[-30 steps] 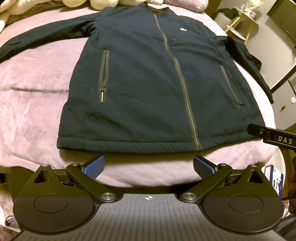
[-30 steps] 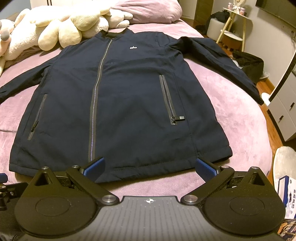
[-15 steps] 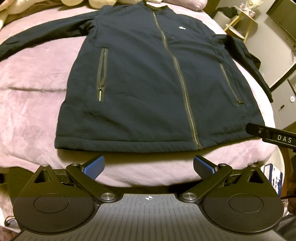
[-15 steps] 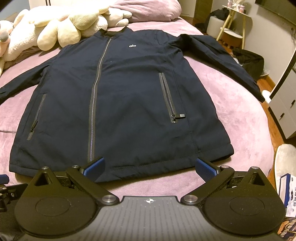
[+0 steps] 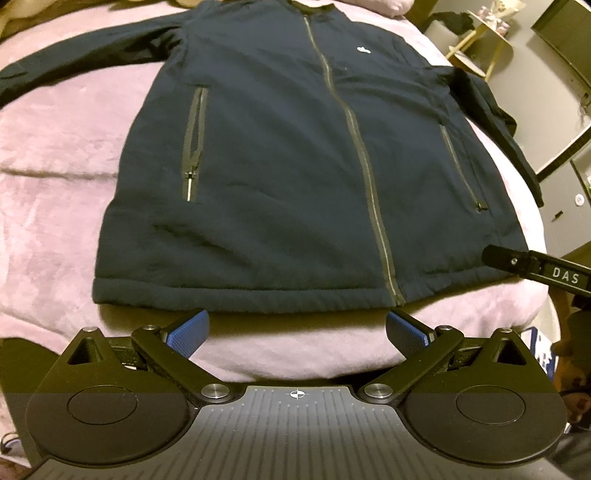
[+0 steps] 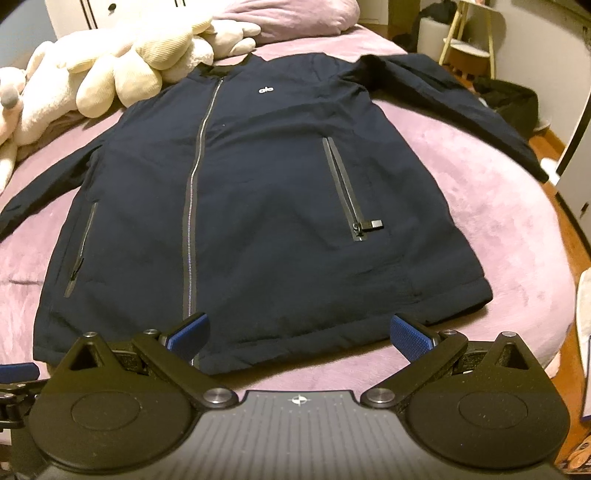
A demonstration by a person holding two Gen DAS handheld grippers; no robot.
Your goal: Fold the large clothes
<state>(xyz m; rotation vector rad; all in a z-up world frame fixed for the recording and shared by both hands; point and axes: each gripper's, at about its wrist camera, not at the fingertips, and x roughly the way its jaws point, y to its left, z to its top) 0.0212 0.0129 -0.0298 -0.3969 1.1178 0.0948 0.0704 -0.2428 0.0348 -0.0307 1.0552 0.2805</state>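
- Left wrist view: a dark navy jacket (image 5: 295, 155) lies flat and face up on a pink bedspread (image 5: 55, 166), zipped shut, hem towards the camera, collar at the far end.
- Left gripper (image 5: 297, 330) sits just short of the hem, jaws spread wide, blue pads (image 5: 188, 332) with nothing between them, only bedspread showing in the gap.
- Its left pad lines up under the hem's left half; its right pad sits near the bottom of the front zip (image 5: 354, 147).
- At the right edge of this view, part of the right gripper's black finger pokes in, over the jacket's hem corner; whether it touches the cloth I can't tell.
- Right wrist view: same jacket, both sleeves spread out to the sides, a small white logo (image 6: 266, 89) on the chest.
- Right gripper (image 6: 299, 332) is wide open too, holding nothing, with the hem in the gap between its fingers.
- Its left pad overlaps the lower end of the front zip; its right pad sits near the hem's right corner.
- One pocket zip pull (image 6: 371, 224) sticks out sideways.
- Cream stuffed toys (image 6: 110, 70) are heaped by the collar, and a pink pillow (image 6: 295, 14) lies behind them.
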